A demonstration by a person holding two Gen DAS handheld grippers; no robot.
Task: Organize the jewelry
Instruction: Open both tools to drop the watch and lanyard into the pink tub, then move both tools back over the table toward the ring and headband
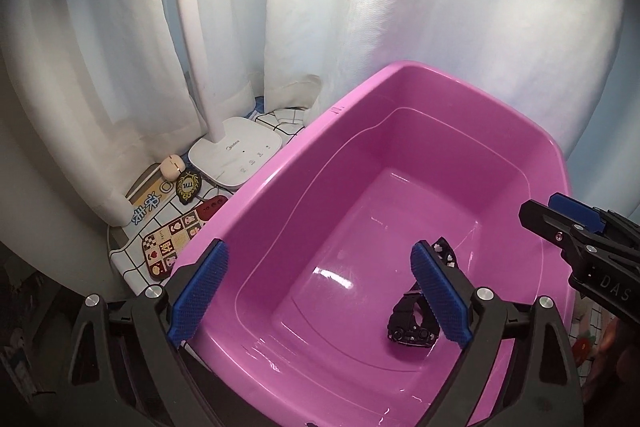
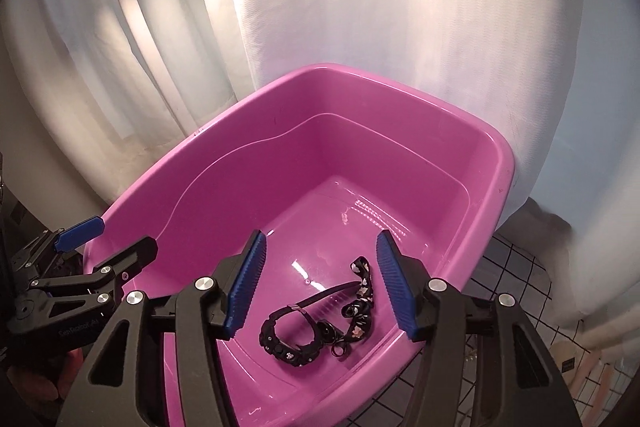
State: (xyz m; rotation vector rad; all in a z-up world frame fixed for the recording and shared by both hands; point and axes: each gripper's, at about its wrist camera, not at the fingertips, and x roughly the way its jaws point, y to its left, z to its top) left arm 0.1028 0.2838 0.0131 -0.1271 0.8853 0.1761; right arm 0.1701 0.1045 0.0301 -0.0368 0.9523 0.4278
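Observation:
A pink plastic tub (image 1: pixel 280 163) (image 2: pixel 224 143) fills both views. On its floor lie a black wristwatch (image 2: pixel 290 335) (image 1: pixel 410 325) and a black strap with pale flower print (image 2: pixel 360 303) (image 1: pixel 444 253). My left gripper (image 1: pixel 320 291) is open and empty above the tub's near rim. My right gripper (image 2: pixel 322 283) is open and empty above the watch and strap, apart from them. Each gripper shows at the edge of the other's view: the right one (image 1: pixel 560 223) and the left one (image 2: pixel 108 239).
A white desk lamp (image 1: pixel 236 151) stands left of the tub on a checked cloth (image 1: pixel 132 263), with a small cream case (image 1: pixel 172 167), a black-and-yellow badge (image 1: pixel 188 187) and patterned cards (image 1: pixel 168 247). White curtains hang behind. Checked cloth (image 2: pixel 508 279) lies right of the tub.

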